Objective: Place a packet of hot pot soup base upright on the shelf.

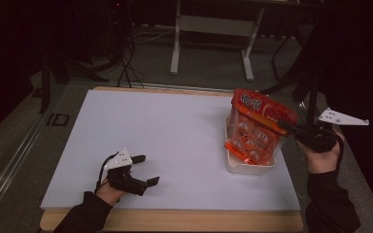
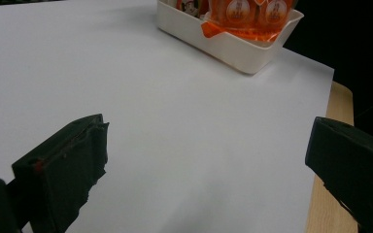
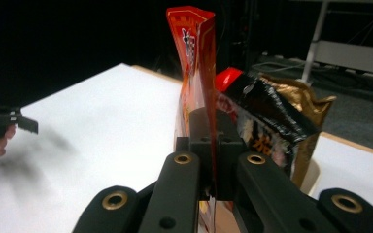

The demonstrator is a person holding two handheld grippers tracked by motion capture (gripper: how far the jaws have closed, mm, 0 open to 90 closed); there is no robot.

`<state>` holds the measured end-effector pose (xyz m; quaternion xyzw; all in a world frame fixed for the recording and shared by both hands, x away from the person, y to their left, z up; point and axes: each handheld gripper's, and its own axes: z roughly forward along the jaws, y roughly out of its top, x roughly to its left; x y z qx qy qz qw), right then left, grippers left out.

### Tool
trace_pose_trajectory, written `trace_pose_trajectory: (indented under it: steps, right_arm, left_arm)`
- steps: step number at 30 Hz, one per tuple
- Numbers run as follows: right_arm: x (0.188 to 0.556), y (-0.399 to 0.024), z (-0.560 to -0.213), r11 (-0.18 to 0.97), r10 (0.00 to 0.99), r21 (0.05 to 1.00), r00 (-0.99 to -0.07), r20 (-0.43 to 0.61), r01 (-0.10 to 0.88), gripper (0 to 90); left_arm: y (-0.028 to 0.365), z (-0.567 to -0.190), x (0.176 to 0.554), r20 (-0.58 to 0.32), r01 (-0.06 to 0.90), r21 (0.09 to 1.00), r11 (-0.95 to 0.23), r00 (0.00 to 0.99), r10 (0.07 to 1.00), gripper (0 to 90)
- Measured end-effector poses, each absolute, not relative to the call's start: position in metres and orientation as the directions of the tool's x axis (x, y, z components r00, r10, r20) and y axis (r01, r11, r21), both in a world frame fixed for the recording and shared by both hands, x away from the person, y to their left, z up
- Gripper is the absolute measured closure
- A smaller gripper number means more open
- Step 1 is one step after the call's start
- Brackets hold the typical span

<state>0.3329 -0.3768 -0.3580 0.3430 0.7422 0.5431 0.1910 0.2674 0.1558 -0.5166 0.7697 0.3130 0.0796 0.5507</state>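
An orange snack bag [image 1: 260,124] with a clear window stands tilted in a white bin [image 1: 250,167] at the right of the white board. My right gripper [image 1: 283,125] comes in from the right and is shut on the bag's right edge. In the right gripper view the jaws [image 3: 212,141] pinch the thin edge of the orange bag [image 3: 194,63], with a black and gold bag [image 3: 272,121] just behind it. My left gripper [image 1: 149,169] rests near the board's front left, open and holding nothing. In its own view, the left gripper [image 2: 204,155] has bare board between its jaws.
The white board [image 1: 165,141] covers a wooden table whose edge [image 1: 175,221] shows at the front. The bin [image 2: 233,46] sits near the board's right edge. Behind the table are white desk legs [image 1: 177,43], cables and a dark floor.
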Motion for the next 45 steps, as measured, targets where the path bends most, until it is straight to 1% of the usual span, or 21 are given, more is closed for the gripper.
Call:
trace_pose_trajectory:
  steps: [5,10,12,13,16,17,18,20,22,23,24,28,33,40,42,45]
  right_arm:
    - [0.338,-0.366,-0.365,0.196,0.708,0.928,-0.7,0.09,0.318,90.0]
    - [0.339,-0.369,-0.37,0.194,0.719,0.924,-0.688,0.095,0.33,90.0]
    - [0.34,-0.37,-0.374,0.213,0.731,0.915,-0.678,0.083,0.342,90.0]
    - [0.342,-0.371,-0.381,0.213,0.726,0.905,-0.679,0.105,0.368,90.0]
    - [0.344,-0.366,-0.39,0.236,0.722,0.893,-0.684,0.103,0.383,89.9]
    - [0.344,-0.366,-0.394,0.202,0.709,0.903,-0.693,0.133,0.38,89.7]
    - [0.344,-0.366,-0.394,0.202,0.709,0.903,-0.693,0.133,0.38,89.7]
    - [0.343,-0.366,-0.393,0.21,0.726,0.902,-0.678,0.114,0.377,80.0]
    - [0.343,-0.366,-0.393,0.21,0.726,0.902,-0.678,0.114,0.377,80.0]
    - [0.342,-0.365,-0.392,0.21,0.73,0.905,-0.675,0.106,0.37,72.0]
    - [0.339,-0.362,-0.387,0.181,0.725,0.919,-0.679,0.116,0.349,61.3]
    - [0.332,-0.354,-0.371,0.163,0.728,0.94,-0.679,0.09,0.3,44.1]
    - [0.319,-0.341,-0.35,0.145,0.712,0.962,-0.7,0.062,0.233,29.4]
    - [0.303,-0.325,-0.337,0.12,0.667,0.976,-0.743,0.057,0.183,24.1]
    - [0.295,-0.314,-0.335,0.13,0.635,0.978,-0.771,0.045,0.164,23.2]
    - [0.291,-0.304,-0.338,0.137,0.611,0.975,-0.79,0.054,0.172,21.6]
  left_arm:
    - [0.155,-0.516,0.267,-0.217,0.389,0.9,-0.199,0.794,0.568,1.8]
    - [0.154,-0.517,0.266,-0.218,0.392,0.897,-0.206,0.796,0.564,1.8]
    - [0.154,-0.518,0.266,-0.217,0.391,0.896,-0.209,0.798,0.562,1.8]
    - [0.153,-0.518,0.266,-0.216,0.391,0.896,-0.211,0.799,0.561,1.8]
    - [0.153,-0.518,0.266,-0.219,0.391,0.896,-0.209,0.8,0.559,1.8]
    - [0.153,-0.518,0.266,-0.22,0.392,0.896,-0.209,0.8,0.559,1.7]
    - [0.153,-0.518,0.266,-0.218,0.392,0.896,-0.211,0.8,0.559,1.7]
    - [0.153,-0.518,0.266,-0.218,0.392,0.896,-0.211,0.8,0.559,1.8]
    - [0.153,-0.518,0.266,-0.219,0.392,0.896,-0.21,0.8,0.558,1.8]
    - [0.153,-0.518,0.266,-0.218,0.391,0.896,-0.21,0.8,0.56,1.8]
    - [0.153,-0.518,0.266,-0.219,0.392,0.896,-0.209,0.799,0.56,1.7]
    - [0.154,-0.518,0.266,-0.221,0.392,0.897,-0.205,0.798,0.56,1.8]
    - [0.155,-0.518,0.266,-0.217,0.387,0.899,-0.204,0.8,0.559,1.8]
    - [0.156,-0.518,0.266,-0.224,0.391,0.899,-0.198,0.797,0.561,1.8]
    - [0.155,-0.519,0.265,-0.221,0.39,0.898,-0.202,0.799,0.56,1.8]
    - [0.156,-0.519,0.266,-0.221,0.389,0.899,-0.201,0.799,0.559,1.8]
